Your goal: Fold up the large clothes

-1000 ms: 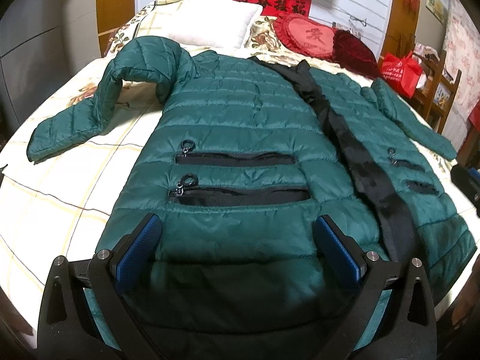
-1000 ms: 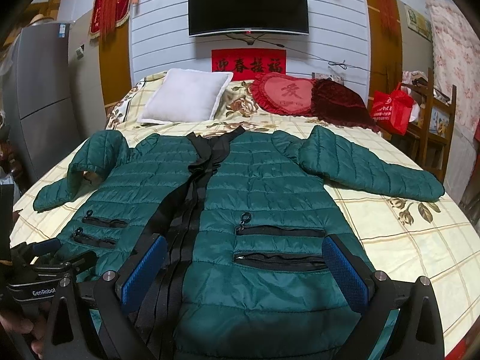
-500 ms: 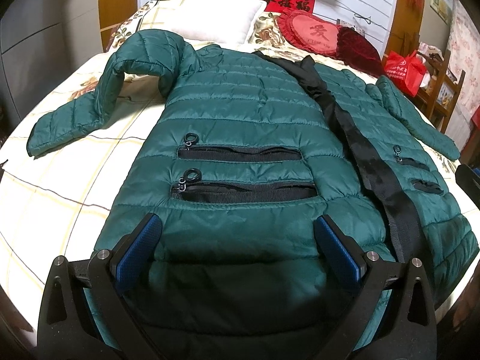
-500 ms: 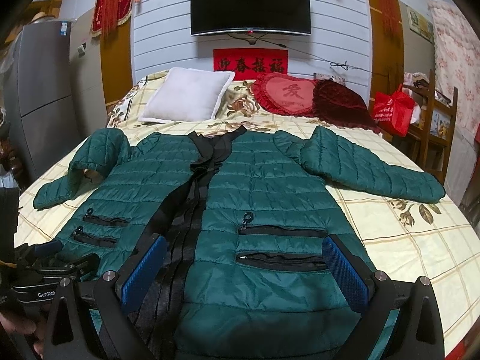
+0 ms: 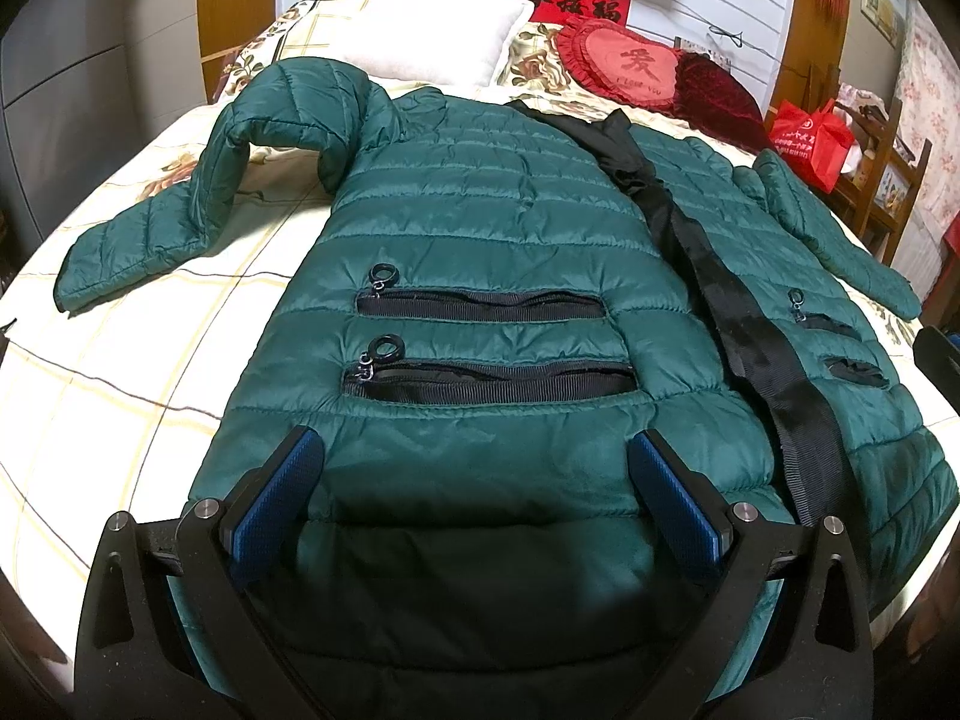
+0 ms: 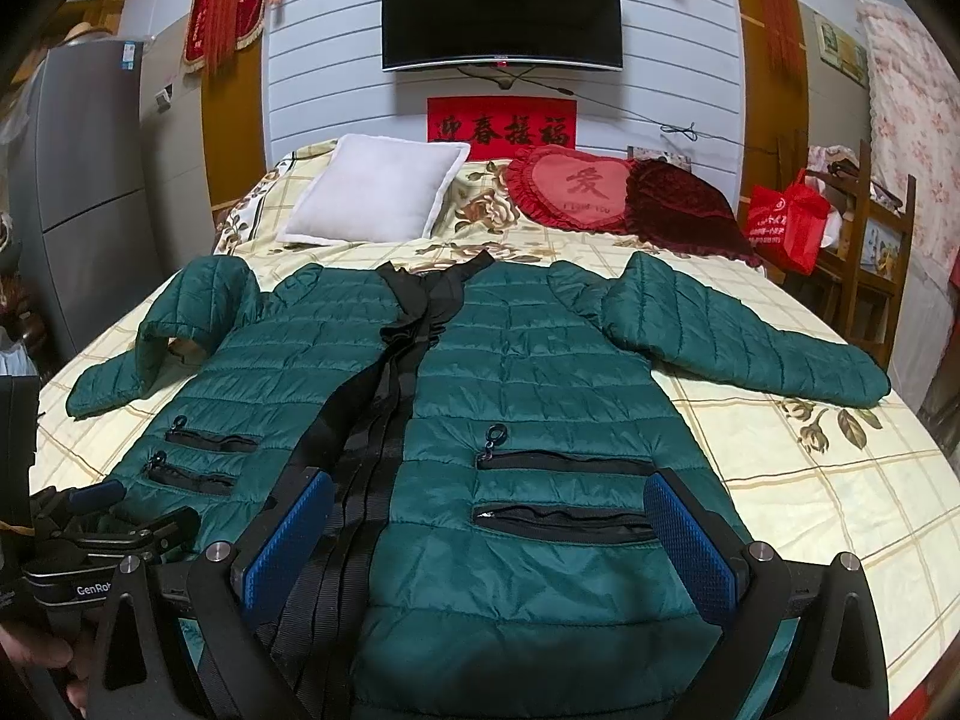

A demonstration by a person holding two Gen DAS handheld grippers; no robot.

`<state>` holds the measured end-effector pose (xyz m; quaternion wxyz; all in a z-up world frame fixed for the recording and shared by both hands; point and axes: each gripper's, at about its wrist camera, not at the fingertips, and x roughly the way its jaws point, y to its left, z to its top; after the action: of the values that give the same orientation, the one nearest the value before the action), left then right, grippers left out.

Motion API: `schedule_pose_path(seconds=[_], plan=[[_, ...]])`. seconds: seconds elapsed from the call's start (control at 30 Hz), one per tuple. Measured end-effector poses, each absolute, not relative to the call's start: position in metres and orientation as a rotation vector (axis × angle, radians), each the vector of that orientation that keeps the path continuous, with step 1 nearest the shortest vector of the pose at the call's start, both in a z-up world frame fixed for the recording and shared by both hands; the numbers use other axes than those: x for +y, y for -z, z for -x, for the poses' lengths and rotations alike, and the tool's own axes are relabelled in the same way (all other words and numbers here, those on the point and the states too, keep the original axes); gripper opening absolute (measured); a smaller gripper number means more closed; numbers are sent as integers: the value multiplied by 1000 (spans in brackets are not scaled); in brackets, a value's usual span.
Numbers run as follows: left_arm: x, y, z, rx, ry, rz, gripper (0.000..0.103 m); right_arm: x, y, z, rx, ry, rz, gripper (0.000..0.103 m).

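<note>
The dark green quilted puffer jacket (image 6: pixel 528 372) lies spread face-up on the cream checked bed (image 6: pixel 810 480), sleeves out. Over the last second the left tool (image 5: pixel 474 486) has crept forward over the hem, so the zip pockets sit nearer its tips; the right tool (image 6: pixel 492 534) has barely shifted. Both tools gape wide, gripping nothing. Folding, I judge, has not begun; a hem grasp looks next.

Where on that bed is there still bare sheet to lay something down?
The widest bare bedsheet lies right of the green jacket, below its spread sleeve. A smaller patch sits below the bent sleeve. The head is crowded with the white pillow and heart cushion.
</note>
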<state>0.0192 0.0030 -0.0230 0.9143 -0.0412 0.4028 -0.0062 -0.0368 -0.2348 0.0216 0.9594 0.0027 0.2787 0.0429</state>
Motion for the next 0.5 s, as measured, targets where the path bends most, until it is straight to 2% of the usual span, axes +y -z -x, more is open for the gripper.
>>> schedule_pose_path(seconds=[0.5], plan=[[6,26,-18,831,12,84,103,-235,-21,36,567,-87,-6,103]])
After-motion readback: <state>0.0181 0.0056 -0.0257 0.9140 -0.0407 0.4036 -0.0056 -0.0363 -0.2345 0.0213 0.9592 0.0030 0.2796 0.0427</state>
